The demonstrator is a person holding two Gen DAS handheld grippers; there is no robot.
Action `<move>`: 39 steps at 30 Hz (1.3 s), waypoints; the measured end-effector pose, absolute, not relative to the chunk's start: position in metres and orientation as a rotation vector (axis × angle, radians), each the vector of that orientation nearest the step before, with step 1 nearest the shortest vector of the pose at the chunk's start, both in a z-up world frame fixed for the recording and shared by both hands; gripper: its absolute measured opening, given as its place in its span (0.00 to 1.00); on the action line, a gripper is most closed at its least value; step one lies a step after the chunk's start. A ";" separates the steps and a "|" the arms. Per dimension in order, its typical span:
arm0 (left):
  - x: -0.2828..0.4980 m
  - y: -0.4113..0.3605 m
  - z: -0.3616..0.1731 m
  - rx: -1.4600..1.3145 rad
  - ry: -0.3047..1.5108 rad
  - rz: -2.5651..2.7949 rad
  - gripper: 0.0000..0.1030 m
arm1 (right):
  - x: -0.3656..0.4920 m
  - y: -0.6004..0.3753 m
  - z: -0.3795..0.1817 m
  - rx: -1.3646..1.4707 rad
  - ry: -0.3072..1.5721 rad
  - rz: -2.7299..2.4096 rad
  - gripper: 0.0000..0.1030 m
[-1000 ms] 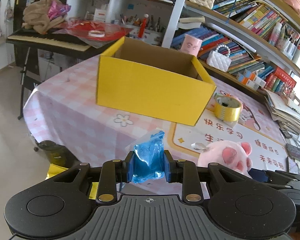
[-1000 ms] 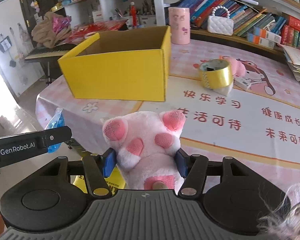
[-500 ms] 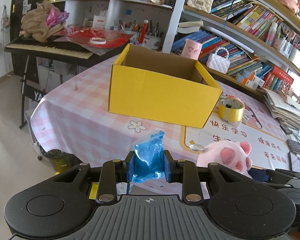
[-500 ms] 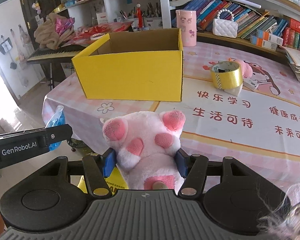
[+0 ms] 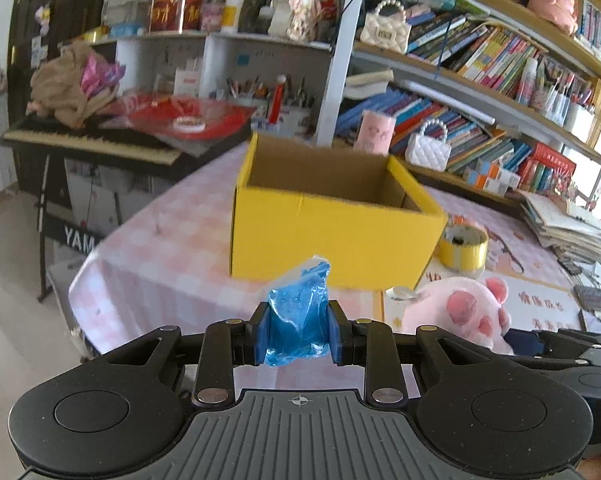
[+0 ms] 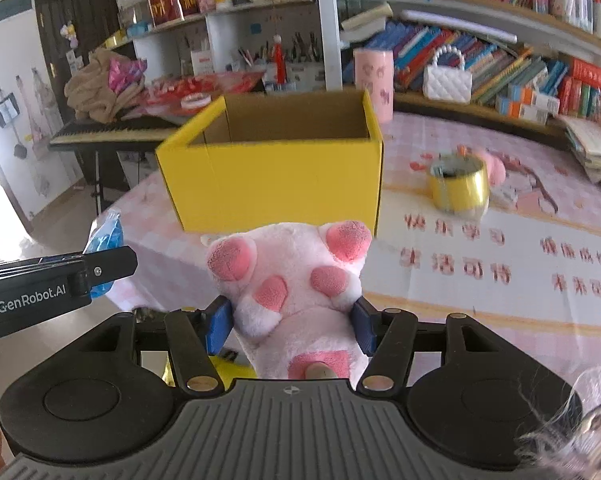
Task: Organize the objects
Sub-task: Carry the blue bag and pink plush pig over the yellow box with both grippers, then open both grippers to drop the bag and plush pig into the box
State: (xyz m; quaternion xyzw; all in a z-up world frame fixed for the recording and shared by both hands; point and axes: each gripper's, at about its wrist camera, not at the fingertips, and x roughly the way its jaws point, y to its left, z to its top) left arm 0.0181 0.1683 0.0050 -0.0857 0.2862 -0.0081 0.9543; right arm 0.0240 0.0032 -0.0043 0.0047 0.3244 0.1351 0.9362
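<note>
Left gripper (image 5: 298, 334) fingers (image 5: 257, 334) clamped on a crumpled blue plastic packet (image 5: 298, 320); right gripper (image 6: 290, 322) fingers (image 6: 219, 322) squeezing a pink plush paw (image 6: 292, 284) — both held in the air off the near edge of the bench (image 5: 160, 256). Past them, an open-topped yellow cardboard box (image 5: 332, 232) sits on the pink checked cloth with nothing visible inside, a gold tape roll (image 6: 458, 188) just beside its right corner, a pink cup (image 6: 374, 76) behind it — shelves of books (image 5: 480, 80) and a keyboard (image 5: 88, 146) lie further back.
</note>
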 end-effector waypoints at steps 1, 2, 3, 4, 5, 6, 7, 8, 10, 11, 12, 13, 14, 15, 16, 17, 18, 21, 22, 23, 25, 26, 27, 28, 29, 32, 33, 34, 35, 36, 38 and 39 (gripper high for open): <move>0.022 0.170 0.008 -0.174 0.570 -0.017 0.26 | 0.028 0.004 0.000 0.005 0.645 0.274 0.55; 0.027 0.171 0.013 -0.175 0.556 -0.018 0.26 | 0.032 0.005 0.005 0.003 0.633 0.271 0.55; 0.033 0.171 0.016 -0.174 0.543 -0.017 0.26 | 0.037 0.005 0.009 0.003 0.620 0.268 0.55; 0.038 0.172 0.020 -0.173 0.529 -0.016 0.26 | 0.044 0.006 0.015 0.004 0.605 0.266 0.55; 0.046 0.172 0.025 -0.172 0.513 -0.016 0.26 | 0.051 0.006 0.021 0.006 0.588 0.266 0.55; 0.052 0.172 0.029 -0.170 0.499 -0.015 0.26 | 0.058 0.005 0.026 0.008 0.571 0.265 0.55; 0.059 0.172 0.033 -0.166 0.485 -0.014 0.26 | 0.065 0.004 0.031 0.008 0.549 0.265 0.55; 0.067 0.172 0.038 -0.161 0.466 -0.011 0.26 | 0.073 0.004 0.036 0.006 0.527 0.264 0.55; 0.080 0.171 0.045 -0.153 0.436 0.000 0.26 | 0.089 0.004 0.043 0.005 0.492 0.267 0.55; 0.088 0.170 0.050 -0.152 0.423 0.008 0.26 | 0.099 0.004 0.047 0.002 0.479 0.268 0.55; 0.096 0.170 0.053 -0.152 0.414 0.013 0.26 | 0.108 0.004 0.049 0.000 0.471 0.267 0.55; 0.104 0.170 0.055 -0.151 0.410 0.016 0.26 | 0.119 0.004 0.050 0.000 0.466 0.267 0.55; 0.112 0.169 0.056 -0.146 0.407 0.018 0.26 | 0.129 0.003 0.051 0.001 0.464 0.267 0.55; 0.120 0.167 0.056 -0.140 0.408 0.021 0.26 | 0.140 0.003 0.052 -0.001 0.464 0.267 0.55; 0.128 0.165 0.056 -0.137 0.411 0.024 0.26 | 0.149 0.002 0.051 -0.005 0.467 0.268 0.55; 0.137 0.163 0.054 -0.134 0.417 0.028 0.26 | 0.158 0.002 0.049 -0.010 0.473 0.270 0.55; 0.146 0.161 0.052 -0.130 0.426 0.033 0.26 | 0.168 0.002 0.048 -0.015 0.479 0.273 0.55; 0.169 0.153 0.039 -0.115 0.477 0.043 0.26 | 0.193 0.003 0.041 -0.042 0.488 0.282 0.55; 0.177 0.149 0.034 -0.104 0.496 0.043 0.26 | 0.202 0.004 0.038 -0.050 0.493 0.285 0.55; 0.182 0.147 0.030 -0.096 0.510 0.044 0.26 | 0.211 0.004 0.035 -0.056 0.501 0.287 0.55; 0.192 0.142 0.021 -0.089 0.542 0.044 0.26 | 0.228 0.006 0.029 -0.069 0.526 0.300 0.55; 0.196 0.139 0.016 -0.087 0.558 0.045 0.26 | 0.237 0.007 0.026 -0.080 0.543 0.311 0.55; 0.201 0.137 0.011 -0.080 0.575 0.048 0.26 | 0.244 0.009 0.023 -0.089 0.558 0.323 0.55; 0.205 0.135 0.006 -0.071 0.594 0.052 0.26 | 0.253 0.012 0.019 -0.104 0.579 0.338 0.55; 0.209 0.134 0.001 -0.063 0.614 0.058 0.26 | 0.259 0.015 0.015 -0.119 0.595 0.350 0.55; 0.216 0.134 -0.010 -0.058 0.658 0.071 0.26 | 0.274 0.024 0.004 -0.153 0.650 0.389 0.55; 0.217 0.134 -0.013 -0.057 0.667 0.074 0.26 | 0.277 0.026 0.001 -0.159 0.665 0.399 0.55; 0.218 0.133 -0.015 -0.039 0.665 0.078 0.26 | 0.280 0.028 -0.002 -0.167 0.678 0.411 0.55; 0.219 0.132 -0.016 -0.031 0.668 0.081 0.26 | 0.282 0.031 -0.004 -0.174 0.688 0.421 0.55; 0.221 0.132 -0.018 -0.025 0.669 0.083 0.26 | 0.283 0.033 -0.006 -0.181 0.694 0.433 0.55; 0.223 0.131 -0.020 -0.019 0.675 0.088 0.27 | 0.286 0.036 -0.008 -0.190 0.701 0.453 0.56; 0.224 0.131 -0.020 -0.017 0.675 0.091 0.27 | 0.286 0.037 -0.009 -0.196 0.705 0.461 0.56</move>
